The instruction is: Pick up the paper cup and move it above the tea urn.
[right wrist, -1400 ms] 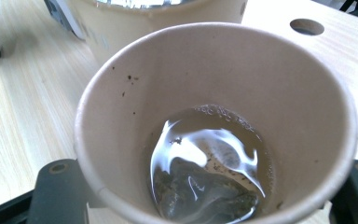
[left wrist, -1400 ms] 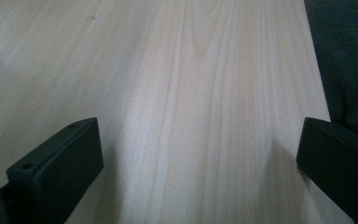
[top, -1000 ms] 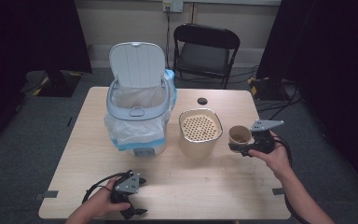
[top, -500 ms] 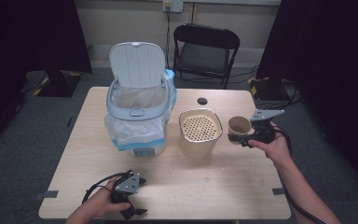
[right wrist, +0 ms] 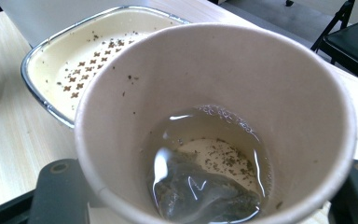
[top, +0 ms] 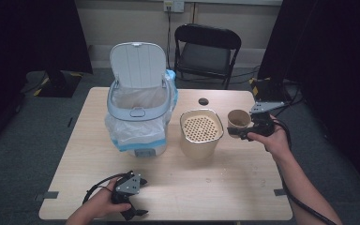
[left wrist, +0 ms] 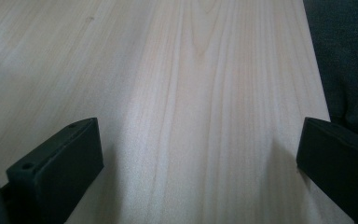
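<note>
Right gripper (top: 236,132) has its jaws part-way closed around a brown paper cup (top: 238,121), one black jaw pressing on each side of the cup wall. The cup is held clear of the table (top: 243,187), just beside the cream strainer container (top: 201,132) and to its right in the high view. The right gripper view looks into the cup: a shallow pool of clear liquid with a sodden tea bag (right wrist: 200,193) and loose specks on the bottom. The cup is kept roughly upright, presumably so nothing spills until it is over the strainer.

The strainer's perforated insert (right wrist: 86,70) is already speckled with dark bits; my reading is that the liquid is meant to drain through it while solids stay on top. A white lidded bin (top: 138,105) with a plastic liner stands just left of the strainer, lid up, probably ready to take the bag and cup.

Left gripper (top: 130,206) rests at the table's near edge, well apart from everything. Jaws spread wide, nothing between them, bare wood below. It appears parked out of the way.
</note>
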